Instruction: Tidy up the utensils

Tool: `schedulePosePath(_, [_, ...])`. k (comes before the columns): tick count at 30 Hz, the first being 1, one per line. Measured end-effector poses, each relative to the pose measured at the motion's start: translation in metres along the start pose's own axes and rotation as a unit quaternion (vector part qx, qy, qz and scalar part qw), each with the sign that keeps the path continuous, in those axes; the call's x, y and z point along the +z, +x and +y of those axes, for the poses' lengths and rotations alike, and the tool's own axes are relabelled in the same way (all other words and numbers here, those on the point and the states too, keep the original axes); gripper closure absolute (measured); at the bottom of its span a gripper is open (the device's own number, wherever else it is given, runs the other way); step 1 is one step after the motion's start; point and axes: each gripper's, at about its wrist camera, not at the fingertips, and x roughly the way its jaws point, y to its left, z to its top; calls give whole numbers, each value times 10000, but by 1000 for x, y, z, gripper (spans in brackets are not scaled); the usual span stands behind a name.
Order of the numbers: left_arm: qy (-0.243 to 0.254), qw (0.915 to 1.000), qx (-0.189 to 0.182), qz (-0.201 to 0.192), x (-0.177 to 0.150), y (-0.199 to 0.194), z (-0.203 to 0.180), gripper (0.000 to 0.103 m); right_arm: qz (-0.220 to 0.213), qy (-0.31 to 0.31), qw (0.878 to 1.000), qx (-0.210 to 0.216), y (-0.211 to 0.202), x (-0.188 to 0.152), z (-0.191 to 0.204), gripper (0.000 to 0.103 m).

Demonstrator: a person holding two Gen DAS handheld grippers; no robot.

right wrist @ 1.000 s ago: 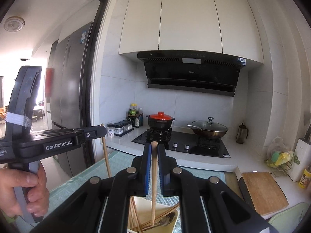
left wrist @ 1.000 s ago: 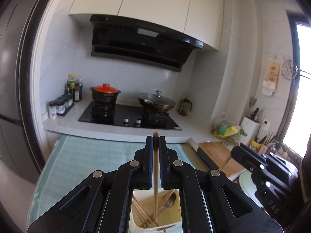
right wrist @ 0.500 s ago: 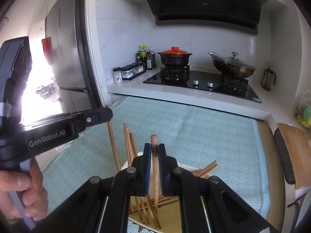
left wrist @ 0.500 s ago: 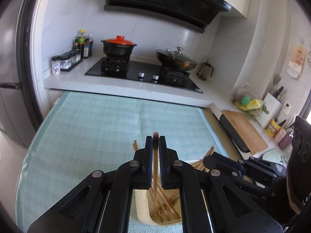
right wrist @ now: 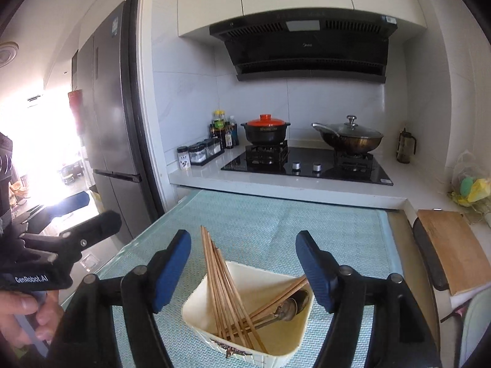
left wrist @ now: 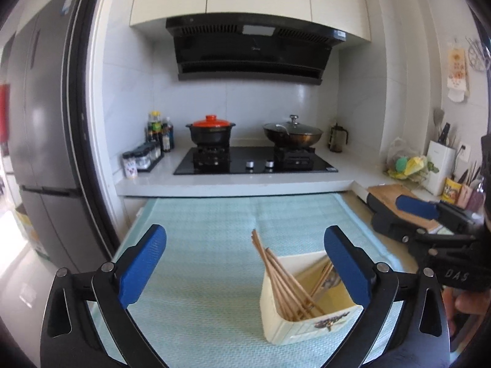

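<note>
A cream utensil holder (left wrist: 277,312) (right wrist: 285,279) stands on the light green mat (left wrist: 202,245) (right wrist: 276,224). Several wooden chopsticks (left wrist: 276,273) (right wrist: 221,273) lean in it, and a metal spoon (right wrist: 290,306) lies inside. My left gripper (left wrist: 245,263) is open and empty, just above and behind the holder; it also shows in the right wrist view (right wrist: 83,217). My right gripper (right wrist: 244,260) is open and empty above the holder; it shows at the right of the left wrist view (left wrist: 420,211).
Behind the mat is a white counter with a black hob (left wrist: 254,162), a red-lidded pot (left wrist: 211,130) and a lidded wok (left wrist: 291,133). Spice jars (left wrist: 141,159) stand at the left. A wooden cutting board (right wrist: 454,251) lies right. A grey fridge (left wrist: 46,141) stands left.
Both grippers have opened and let go of the chopsticks they held; those now rest in the holder. Both grippers have pulled back and tilted up.
</note>
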Motion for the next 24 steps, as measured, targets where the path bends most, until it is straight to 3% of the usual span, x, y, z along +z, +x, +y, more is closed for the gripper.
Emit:
schedulePosePath(3, [237, 9995, 157, -141, -9, -25, -14, 0, -466, -137, 9986, -228, -43, -9, 11, 20])
schedulePosePath(9, [381, 9990, 134, -195, -25, -65, -34, 0, -1066, -395, 9904, -783, -112, -26, 36, 0])
schedulePosePath(12, [474, 9981, 337, -198, -33, -78, -39, 0, -1202, -465, 9856, -1098, -136, -34, 47, 0])
schedulePosePath(15, [412, 9986, 316, -33, -40, -86, -37, 0, -1117, -388, 9859, -1188, -146, -45, 51, 0])
schedulePosePath(19, [276, 9990, 312, 137, -54, -97, -30, 0, -590, 5, 9957, -719, -149, -60, 49, 0])
schedulePosePath(24, [37, 9993, 174, 329, -75, -114, -20, 0, -309, 204, 9948, -954, -157, -87, 60, 0])
